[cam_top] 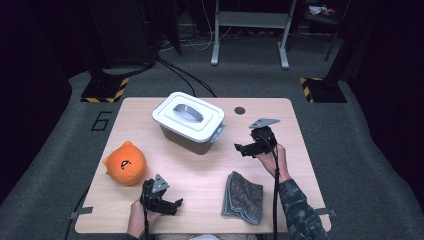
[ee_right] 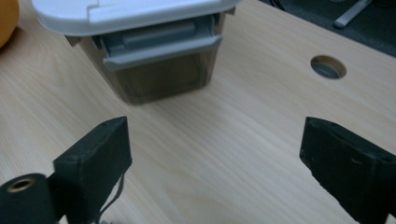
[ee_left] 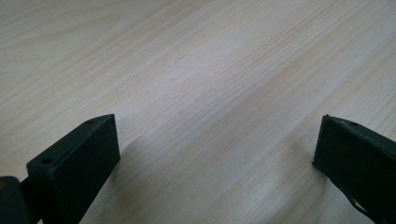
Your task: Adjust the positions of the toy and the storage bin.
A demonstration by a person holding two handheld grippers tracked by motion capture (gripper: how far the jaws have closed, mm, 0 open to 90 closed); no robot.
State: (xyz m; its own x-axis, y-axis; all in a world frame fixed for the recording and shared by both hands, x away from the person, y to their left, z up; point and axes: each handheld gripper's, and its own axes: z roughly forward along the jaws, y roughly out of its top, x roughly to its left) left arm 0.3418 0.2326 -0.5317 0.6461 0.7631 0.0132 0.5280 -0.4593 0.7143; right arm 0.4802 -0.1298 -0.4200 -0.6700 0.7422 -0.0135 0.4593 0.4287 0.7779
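Both tongs, left (cam_top: 176, 204) and right (cam_top: 240, 148), spread and empty (box (ee_right: 140, 56) top cropped beyond right).

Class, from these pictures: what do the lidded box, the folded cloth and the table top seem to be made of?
Lidded box: likely plastic; smooth white lid, translucent grey-brown body, moulded latch.
Folded cloth: looks like soft grey textile, fuzzy and mottled.
Table top: wood or wood-look laminate; pale matt grain lines.
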